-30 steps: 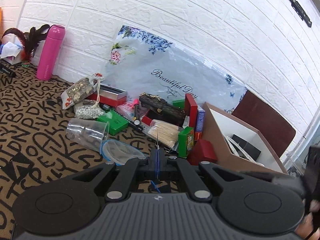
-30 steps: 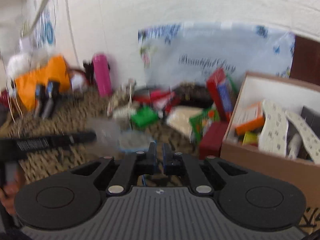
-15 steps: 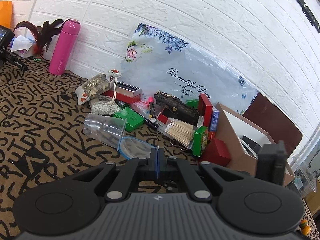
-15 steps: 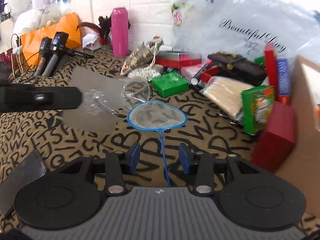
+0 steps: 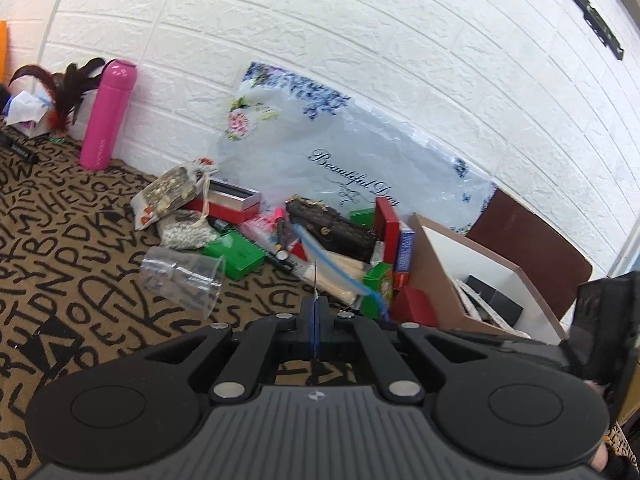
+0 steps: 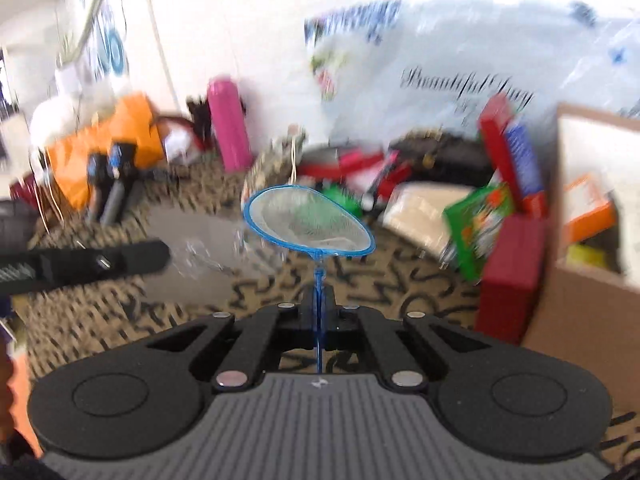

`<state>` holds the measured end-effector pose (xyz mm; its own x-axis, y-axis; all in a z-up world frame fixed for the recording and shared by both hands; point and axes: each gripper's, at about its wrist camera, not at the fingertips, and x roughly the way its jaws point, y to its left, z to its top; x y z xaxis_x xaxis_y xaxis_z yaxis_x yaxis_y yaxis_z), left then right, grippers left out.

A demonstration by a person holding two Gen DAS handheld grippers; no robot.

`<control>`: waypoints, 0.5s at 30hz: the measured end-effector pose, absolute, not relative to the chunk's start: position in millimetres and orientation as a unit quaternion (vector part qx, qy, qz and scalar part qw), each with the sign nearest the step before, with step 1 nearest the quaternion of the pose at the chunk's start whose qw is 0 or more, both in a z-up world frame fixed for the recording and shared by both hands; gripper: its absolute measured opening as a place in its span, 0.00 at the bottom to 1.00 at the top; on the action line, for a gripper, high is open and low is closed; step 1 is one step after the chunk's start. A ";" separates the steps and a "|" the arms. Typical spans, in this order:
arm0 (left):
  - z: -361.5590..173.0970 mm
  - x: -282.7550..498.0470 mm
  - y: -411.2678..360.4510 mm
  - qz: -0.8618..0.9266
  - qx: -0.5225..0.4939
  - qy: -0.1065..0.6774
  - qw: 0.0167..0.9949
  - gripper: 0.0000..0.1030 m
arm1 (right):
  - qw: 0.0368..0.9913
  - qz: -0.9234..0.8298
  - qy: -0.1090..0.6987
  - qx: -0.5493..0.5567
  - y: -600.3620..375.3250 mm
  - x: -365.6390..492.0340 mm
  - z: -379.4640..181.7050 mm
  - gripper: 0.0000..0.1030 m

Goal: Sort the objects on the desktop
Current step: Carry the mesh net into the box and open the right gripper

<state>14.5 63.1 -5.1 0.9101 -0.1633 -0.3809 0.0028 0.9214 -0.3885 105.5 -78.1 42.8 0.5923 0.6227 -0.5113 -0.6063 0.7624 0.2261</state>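
**Small blue net gripped by its handle, box waiting to the right**

The right gripper (image 6: 319, 300) is clamped on the thin blue plastic handle of a small blue-rimmed net with white mesh (image 6: 308, 222), the rod running straight out between the closed black fingers and the oval hoop held clear above the letter-patterned brown mat (image 6: 132, 312). The frame is smeared by motion. The left gripper (image 5: 316, 312) has its fingers pressed together with no object between them; a thin needle-like tip stands out in front of it. From that side the net's blue rim (image 5: 340, 268) shows as a slanting streak crossing the clutter.

Beyond the net lie a clear plastic cup on its side (image 5: 182, 278), a flat green box (image 5: 236, 254), a bundle of wooden sticks (image 6: 420, 208) and a tall pink bottle (image 5: 108, 114) against the white brick wall (image 5: 360, 40). To the right stands an open brown cardboard box with a white lining (image 6: 580, 280), already holding several items; a dark red box (image 6: 512, 272) leans at its near side.

Judged from this, the net is on its way to the box. The handle is thin and the hoop light, so a steady, slower swing would keep it from twisting in the grip. The hoop should pass over the red box and the cardboard rim before the fingers part, low inside the box.
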 end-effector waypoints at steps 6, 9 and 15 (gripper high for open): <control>20.9 24.2 33.5 -0.081 -0.167 0.187 0.965 0.00 | 0.912 0.338 0.230 0.035 -120.6 88.2 89.2 0.00; 37.2 34.5 13.5 -0.110 -0.157 0.172 0.966 0.00 | 0.925 0.324 0.194 0.036 -149.2 82.6 117.9 0.00; 61.4 72.5 -35.3 -0.168 -0.153 0.163 0.960 0.00 | 0.955 0.259 0.144 0.001 -207.0 91.9 158.0 0.00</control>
